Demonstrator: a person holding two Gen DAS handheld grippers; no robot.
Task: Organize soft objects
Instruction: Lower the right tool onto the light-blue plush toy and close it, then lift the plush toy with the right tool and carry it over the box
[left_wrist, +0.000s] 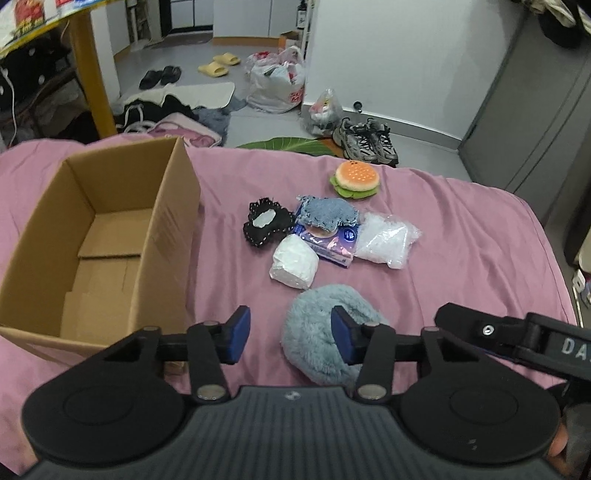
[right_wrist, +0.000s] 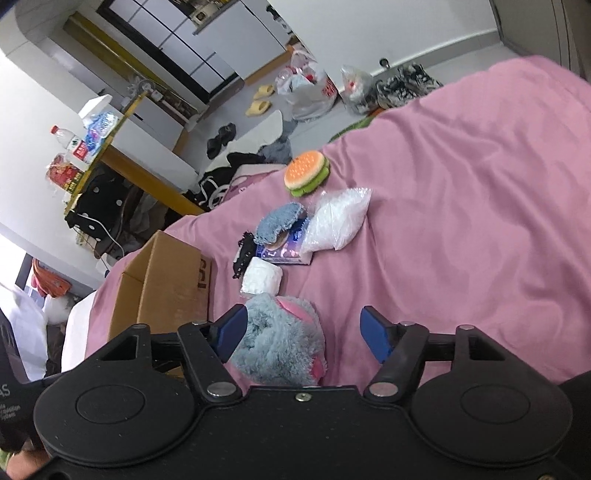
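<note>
While both of my grippers crowd the fluffy blue-grey earmuffs (left_wrist: 317, 332) lying on the pink bedsheet (left_wrist: 461, 229), neither has a grip yet. My left gripper (left_wrist: 290, 336) is partly open, its right pad at the plush's edge, its left pad over bare sheet. My right gripper (right_wrist: 308, 336) stands wider, left pad against the fur, right pad clear of it. So each pair of jaws is off-centre on the same item.

Risks as I judge them:
- a close from here nips only fur, so the earmuffs slip out on the lift
- a pad pinches the sheet and drags the white wad (left_wrist: 295, 266) and the blue packet (left_wrist: 328, 243) just beyond
- the two grippers knock each other, being this near
- the cardboard box (left_wrist: 173, 206) is close on the left; a careless swing clips its wall

The burger plush (left_wrist: 355, 180), black lace piece (left_wrist: 266, 225) and clear bag (left_wrist: 386, 240) wait further back.
</note>
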